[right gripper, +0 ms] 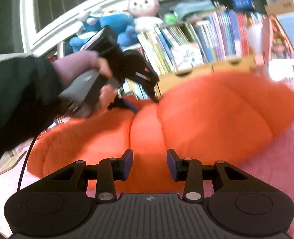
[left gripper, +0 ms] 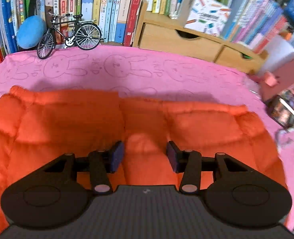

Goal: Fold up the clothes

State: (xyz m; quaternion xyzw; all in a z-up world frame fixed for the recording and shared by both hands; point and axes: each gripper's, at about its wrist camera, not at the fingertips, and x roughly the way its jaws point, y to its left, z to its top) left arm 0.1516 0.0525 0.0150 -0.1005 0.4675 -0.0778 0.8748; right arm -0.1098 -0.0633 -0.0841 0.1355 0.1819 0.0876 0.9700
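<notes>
An orange quilted puffy garment (left gripper: pixel 143 123) lies on a pink rabbit-print cloth (left gripper: pixel 127 67). My left gripper (left gripper: pixel 145 157) is open just above the garment's near middle, with nothing between its blue pads. In the right wrist view the garment (right gripper: pixel 206 115) bulges up in folds. My right gripper (right gripper: pixel 150 164) is open and empty at the garment's near edge. The left gripper (right gripper: pixel 145 91), held in a hand, also shows in the right wrist view, low over the garment's far left part.
A toy bicycle (left gripper: pixel 67 35) and a blue cushion (left gripper: pixel 30 31) stand at the cloth's far left edge. Behind them are rows of books (left gripper: pixel 115 10) and a wooden drawer unit (left gripper: pixel 186 41). Plush toys (right gripper: pixel 143 10) sit on the shelf.
</notes>
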